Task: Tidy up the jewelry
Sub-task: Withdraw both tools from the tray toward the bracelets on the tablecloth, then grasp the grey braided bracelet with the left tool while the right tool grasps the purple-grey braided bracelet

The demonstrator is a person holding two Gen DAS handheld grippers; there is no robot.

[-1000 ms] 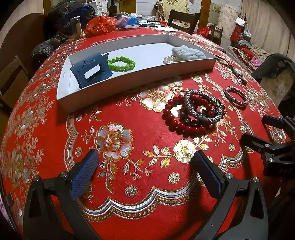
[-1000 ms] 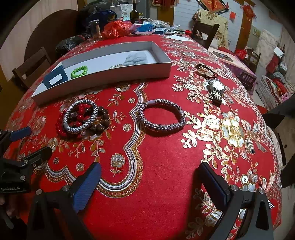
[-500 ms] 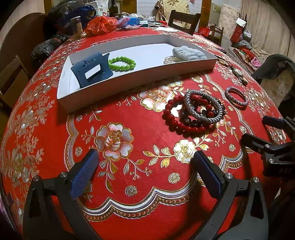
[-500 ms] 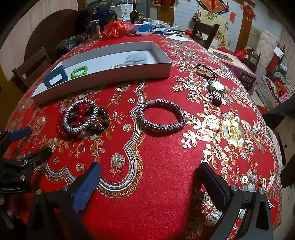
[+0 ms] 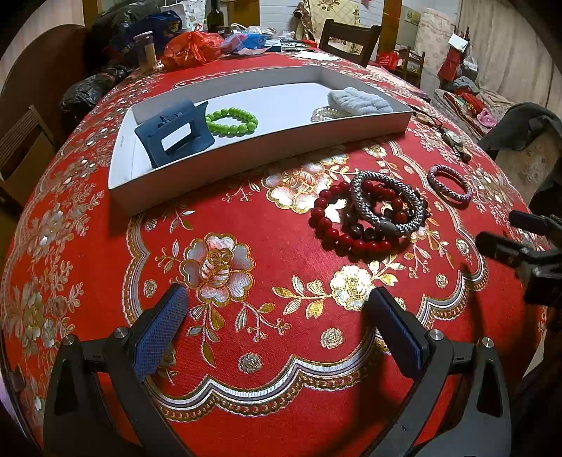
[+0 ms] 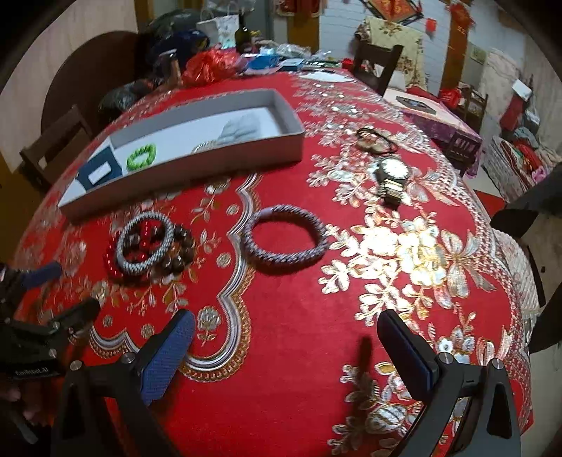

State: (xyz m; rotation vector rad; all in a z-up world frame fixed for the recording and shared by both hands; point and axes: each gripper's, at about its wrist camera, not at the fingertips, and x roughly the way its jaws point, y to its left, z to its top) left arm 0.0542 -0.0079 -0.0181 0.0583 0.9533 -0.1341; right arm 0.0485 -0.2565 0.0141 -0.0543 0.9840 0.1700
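A white tray (image 5: 224,177) holds a blue hair claw (image 5: 174,135), a green bead bracelet (image 5: 232,121) and a pale scrunchie (image 5: 358,102). In front of it lies a pile: a grey braided bracelet (image 5: 386,200) on a red bead bracelet (image 5: 326,225) and dark beads. A purple braided bracelet (image 6: 284,239) lies alone further right, with a wristwatch (image 6: 391,175) beyond. My left gripper (image 5: 277,330) is open near the table's front edge, short of the pile. Also open, my right gripper (image 6: 288,351) hangs in front of the purple bracelet. Both hold nothing.
Black hair ties (image 6: 374,139) lie past the watch. Bags, a bottle (image 5: 215,15) and clutter crowd the table's far end. Wooden chairs (image 5: 349,37) stand around the table, and a purple box (image 6: 439,123) sits at the far right edge.
My right gripper has shifted forward and slightly right, so the purple bracelet and watch look nearer; that view is blurred with motion. The left gripper has barely moved.
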